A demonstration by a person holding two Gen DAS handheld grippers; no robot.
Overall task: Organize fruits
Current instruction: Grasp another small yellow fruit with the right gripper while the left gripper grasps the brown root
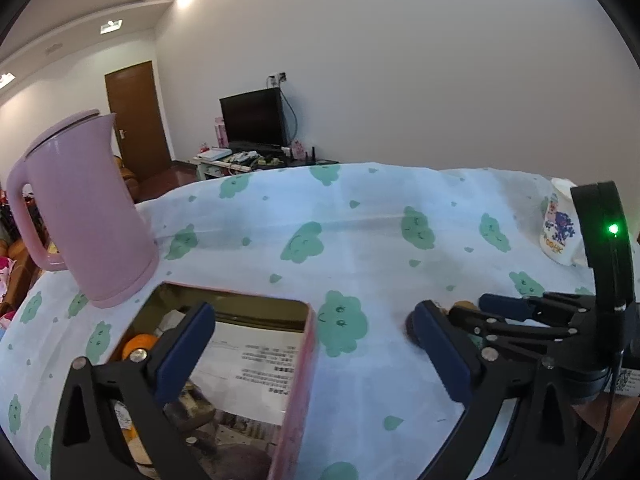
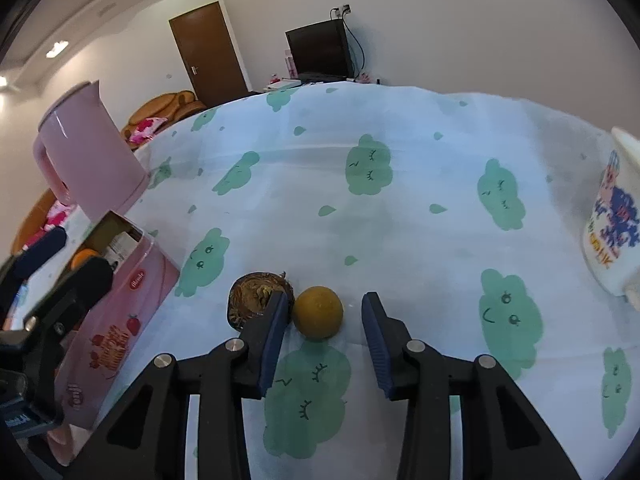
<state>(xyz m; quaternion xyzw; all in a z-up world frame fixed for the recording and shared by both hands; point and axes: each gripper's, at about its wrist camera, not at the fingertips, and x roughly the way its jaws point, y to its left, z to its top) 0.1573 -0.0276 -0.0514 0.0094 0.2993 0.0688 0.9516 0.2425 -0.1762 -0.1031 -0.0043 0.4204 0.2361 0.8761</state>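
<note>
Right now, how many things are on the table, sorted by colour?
Pink: 2, the kettle and the tin box
Orange: 2, one fruit on the cloth, one fruit in the box
Brown: 1, a dried fruit
White: 1, the mug
Total: 6

A round yellow-orange fruit (image 2: 318, 312) lies on the cloud-print cloth, touching a dark, wrinkled brown fruit (image 2: 256, 300) on its left. Another orange fruit (image 1: 138, 346) sits inside the open pink tin (image 2: 120, 332), perhaps atop other items.
</note>
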